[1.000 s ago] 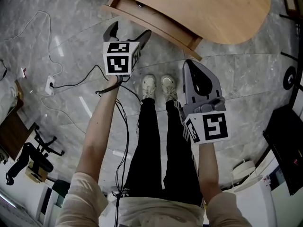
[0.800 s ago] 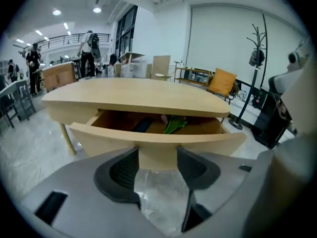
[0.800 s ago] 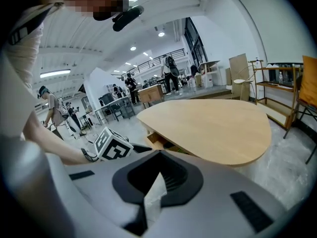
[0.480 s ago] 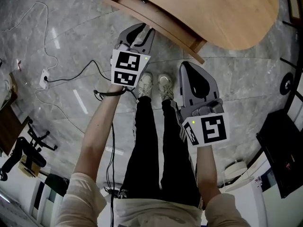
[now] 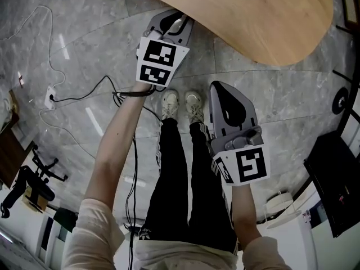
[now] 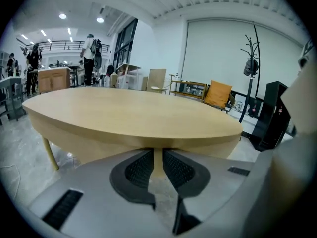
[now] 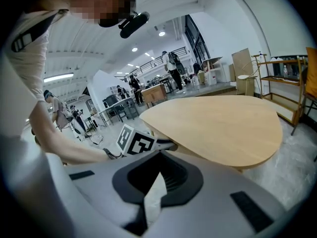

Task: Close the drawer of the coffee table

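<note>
**Tool state.** The left tool [image 6: 157,156] has just been closing. Its pads now stand almost together, with only a thin slit between them and nothing clamped in it. We read its tips as at, or just short of, the wood ahead, but we cannot confirm contact. The right tool [image 5: 220,89] is closed on nothing and hangs well back over the floor [image 5: 270,94], apart from the work.

**Location of the work.** The drawer [image 6: 94,150] appears as the curved wooden band directly beneath the top of the coffee table [image 5: 264,16], in line with the left tool. In the head view no part of it juts out past the table's edge. We judge it fully in or nearly so.

**Handling.**
- The drawer front is stiff, smooth wood. It will not flex under a push, but hard tips may skid along its curve.
- We expect it to run lightly, with little resistance until it seats.
- No grip is needed. Closed jaws make a rigid pusher.
- We apply the tips near the middle of the front, square to it. On so wide a front, an off-centre push may skew the drawer and jam it.
- We ease off as it seats, to avoid denting the wood.
</note>
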The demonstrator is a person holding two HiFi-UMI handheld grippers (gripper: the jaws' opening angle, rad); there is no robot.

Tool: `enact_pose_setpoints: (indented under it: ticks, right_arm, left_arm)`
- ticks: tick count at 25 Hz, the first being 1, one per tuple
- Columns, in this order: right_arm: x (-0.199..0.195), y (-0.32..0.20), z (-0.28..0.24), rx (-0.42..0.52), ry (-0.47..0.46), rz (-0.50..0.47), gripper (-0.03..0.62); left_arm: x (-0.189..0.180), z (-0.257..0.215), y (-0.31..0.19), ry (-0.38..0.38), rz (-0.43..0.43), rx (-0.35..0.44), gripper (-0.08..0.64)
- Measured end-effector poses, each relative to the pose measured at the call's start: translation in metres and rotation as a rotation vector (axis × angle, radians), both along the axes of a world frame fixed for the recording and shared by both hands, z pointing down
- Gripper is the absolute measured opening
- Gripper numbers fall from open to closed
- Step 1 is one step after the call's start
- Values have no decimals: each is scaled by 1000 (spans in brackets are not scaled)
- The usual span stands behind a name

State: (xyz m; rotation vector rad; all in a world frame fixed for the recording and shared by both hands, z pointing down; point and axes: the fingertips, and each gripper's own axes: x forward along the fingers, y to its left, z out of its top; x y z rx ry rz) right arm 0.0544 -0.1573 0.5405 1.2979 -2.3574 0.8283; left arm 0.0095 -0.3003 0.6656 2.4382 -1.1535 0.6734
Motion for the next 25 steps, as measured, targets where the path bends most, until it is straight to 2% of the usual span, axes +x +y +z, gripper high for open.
enact_pose_setpoints:
  ticks: [3, 7, 9, 13, 16, 18, 22, 25]
  right_arm:
    - [2, -2, 6, -6, -9, 2, 3]
    - [12, -7, 16, -15, 0, 28, 3]
    - [17, -7, 18, -20, 4, 50, 3]
    - [22, -12, 15, -17, 4, 76, 3]
    - [19, -14, 10, -10, 7, 68, 3]
    - [15, -17, 7, -1, 8, 57, 3]
    - [6, -13, 0, 10, 1, 44, 3]
    - [1, -12, -12, 23, 7, 36, 3]
  left_arm:
    - [5, 3, -12, 38, 8, 65, 55]
    - [6, 1, -18, 153, -29, 141, 52]
    - [5, 0, -15, 172, -37, 159, 52]
    - [6, 1, -14, 163, -46, 133, 52]
    - [7, 2, -13, 135, -31, 99, 52]
    - [4, 2, -16, 126, -50, 63, 51]
    - [-3, 0, -3, 128, -84, 4, 43]
    - [-10, -19, 14, 150, -108, -12, 22]
